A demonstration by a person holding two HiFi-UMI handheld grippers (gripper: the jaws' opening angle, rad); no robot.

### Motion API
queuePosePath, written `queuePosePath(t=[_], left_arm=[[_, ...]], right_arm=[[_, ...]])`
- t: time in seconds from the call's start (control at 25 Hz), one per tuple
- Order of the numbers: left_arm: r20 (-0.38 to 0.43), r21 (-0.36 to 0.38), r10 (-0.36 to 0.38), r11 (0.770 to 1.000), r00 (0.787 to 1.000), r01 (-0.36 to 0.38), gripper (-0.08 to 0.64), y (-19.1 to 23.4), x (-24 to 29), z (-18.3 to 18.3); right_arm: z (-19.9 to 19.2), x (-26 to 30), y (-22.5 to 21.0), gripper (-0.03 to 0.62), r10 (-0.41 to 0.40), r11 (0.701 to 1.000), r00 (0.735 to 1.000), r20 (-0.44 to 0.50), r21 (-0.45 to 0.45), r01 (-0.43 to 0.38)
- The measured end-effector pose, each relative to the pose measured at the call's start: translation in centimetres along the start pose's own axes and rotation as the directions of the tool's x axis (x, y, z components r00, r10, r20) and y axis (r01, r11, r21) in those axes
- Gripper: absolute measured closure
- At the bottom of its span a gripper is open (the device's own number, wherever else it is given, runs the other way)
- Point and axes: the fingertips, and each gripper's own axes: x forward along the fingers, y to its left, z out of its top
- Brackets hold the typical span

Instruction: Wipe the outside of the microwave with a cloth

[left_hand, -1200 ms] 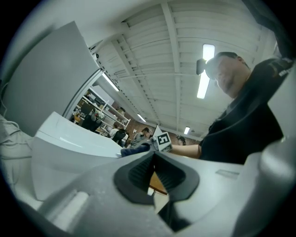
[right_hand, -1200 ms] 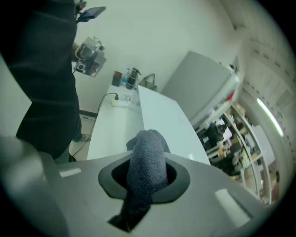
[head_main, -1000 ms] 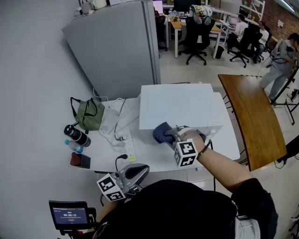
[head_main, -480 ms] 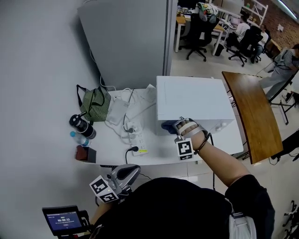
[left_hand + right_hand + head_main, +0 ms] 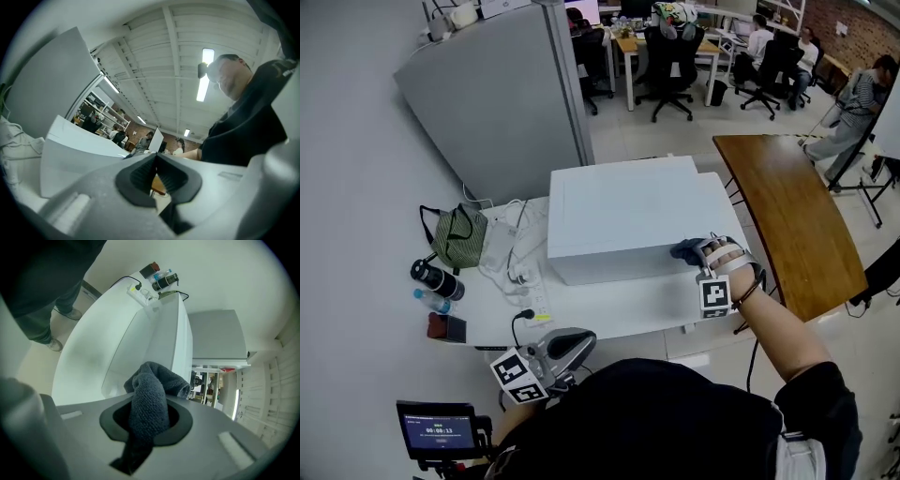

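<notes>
Found right gripper (image 5: 698, 251) clamped on dark cloth (image 5: 149, 397), wad at near right corner of white microwave (image 5: 619, 216) on the table (image 5: 609, 314). Noted left gripper (image 5: 154, 178) low by the body, jaws pressed together, empty. Reckoned the wipe wanted cloth flat on the panel, even pressure, long overlapping strokes, clear of cables (image 5: 511, 258) at left. Saw no brand on microwave. Found small screen (image 5: 439, 433) digits too tiny to read.
</notes>
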Motion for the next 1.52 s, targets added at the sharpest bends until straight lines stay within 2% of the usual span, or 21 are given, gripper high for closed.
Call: queuePosePath(t=[0.16, 0.24, 0.28, 0.32, 0.36, 0.4, 0.44, 0.48, 0.52, 0.56, 0.6, 0.68, 0.72, 0.8, 0.88, 1.0, 1.08, 1.2, 1.36, 1.52], left_arm=[[-0.003, -0.023, 0.013, 1.000, 1.000, -0.013, 0.557, -1.6, 3.4, -1.2], [-0.008, -0.025, 0.033, 0.999, 0.999, -0.033, 0.557, -1.8, 3.3, -1.6], [-0.008, -0.024, 0.044, 0.999, 0.999, -0.045, 0.557, -1.6, 2.8, -1.7], [-0.005, -0.024, 0.056, 0.998, 0.998, -0.056, 0.557, -1.5, 2.1, -1.7], [0.002, -0.026, 0.066, 0.997, 0.998, -0.066, 0.557, -1.2, 1.2, -1.6], [0.010, -0.029, 0.076, 0.997, 0.997, -0.075, 0.557, -1.0, 0.1, -1.5], [0.019, -0.032, 0.085, 0.996, 0.996, -0.084, 0.557, -0.7, -1.2, -1.2], [0.027, -0.036, 0.094, 0.995, 0.995, -0.093, 0.557, -0.4, -2.6, -0.9], [0.033, -0.037, 0.101, 0.994, 0.994, -0.100, 0.557, 0.2, -4.3, -0.6], [0.035, -0.037, 0.108, 0.994, 0.994, -0.107, 0.557, 1.0, -6.3, -0.2], [0.036, -0.036, 0.114, 0.993, 0.993, -0.113, 0.557, 2.0, -8.5, 0.1], [0.035, -0.035, 0.130, 0.991, 0.991, -0.129, 0.557, 3.5, -12.5, 0.4], [0.033, -0.035, 0.142, 0.989, 0.989, -0.141, 0.557, 3.5, -14.1, 0.4], [0.026, -0.039, 0.173, 0.984, 0.985, -0.172, 0.557, 2.8, -16.6, 0.8], [0.023, -0.049, 0.209, 0.977, 0.978, -0.208, 0.557, 2.7, -19.1, 1.3], [0.026, -0.065, 0.248, 0.967, 0.968, -0.246, 0.557, 3.1, -21.8, 1.5], [0.029, -0.069, 0.253, 0.966, 0.967, -0.251, 0.557, 3.1, -22.2, 1.3], [0.019, -0.063, 0.236, 0.970, 0.972, -0.234, 0.557, 2.9, -20.6, 1.0], [0.003, -0.042, 0.196, 0.980, 0.981, -0.196, 0.557, 1.9, -15.7, 0.3], [-0.020, -0.035, 0.143, 0.989, 0.990, -0.144, 0.557, -0.1, -8.0, -0.9]], right_arm=[[-6.2, -0.4, 2.2, 0.537, 0.018, 0.997, 0.999, -0.032, 0.081, -0.015], [-8.4, -0.4, 2.8, 0.537, 0.037, 0.987, 0.997, -0.062, 0.159, -0.027], [-8.9, -0.5, 3.0, 0.537, 0.054, 0.972, 0.996, -0.064, 0.234, -0.038], [-8.8, -0.8, 3.2, 0.537, 0.081, 0.937, 0.996, -0.043, 0.344, -0.062], [-7.8, -1.2, 3.5, 0.537, 0.118, 0.869, 0.993, 0.013, 0.483, -0.109], [-6.0, -1.6, 4.1, 0.537, 0.154, 0.755, 0.982, 0.107, 0.629, -0.186], [-3.3, -1.8, 4.7, 0.537, 0.172, 0.602, 0.958, 0.228, 0.746, -0.286], [0.1, -1.7, 5.4, 0.537, 0.168, 0.443, 0.922, 0.350, 0.808, -0.388], [4.0, -1.1, 5.8, 0.537, 0.153, 0.315, 0.879, 0.452, 0.820, -0.477], [8.4, 0.0, 5.9, 0.537, 0.141, 0.231, 0.835, 0.531, 0.803, -0.550], [13.2, 1.4, 5.8, 0.537, 0.135, 0.180, 0.795, 0.592, 0.774, -0.607], [22.1, 3.9, 4.5, 0.537, 0.122, 0.118, 0.725, 0.678, 0.715, -0.689], [25.5, 4.5, 3.5, 0.537, 0.108, 0.089, 0.699, 0.706, 0.694, -0.715], [30.4, 5.0, 0.8, 0.537, 0.066, 0.037, 0.672, 0.738, 0.671, -0.741], [33.7, 5.6, -2.0, 0.537, 0.016, -0.014, 0.673, 0.739, 0.673, -0.739], [35.1, 7.1, -4.6, 0.537, -0.059, -0.120, 0.700, 0.712, 0.691, -0.713], [34.2, 7.4, -4.9, 0.537, -0.086, -0.172, 0.714, 0.695, 0.696, -0.697], [30.1, 7.7, -3.8, 0.537, -0.100, -0.199, 0.753, 0.650, 0.728, -0.655], [20.4, 7.5, -0.5, 0.538, -0.109, -0.238, 0.812, 0.573, 0.778, -0.581], [8.6, 6.6, 3.1, 0.535, -0.134, -0.303, 0.866, 0.482, 0.812, -0.499]])
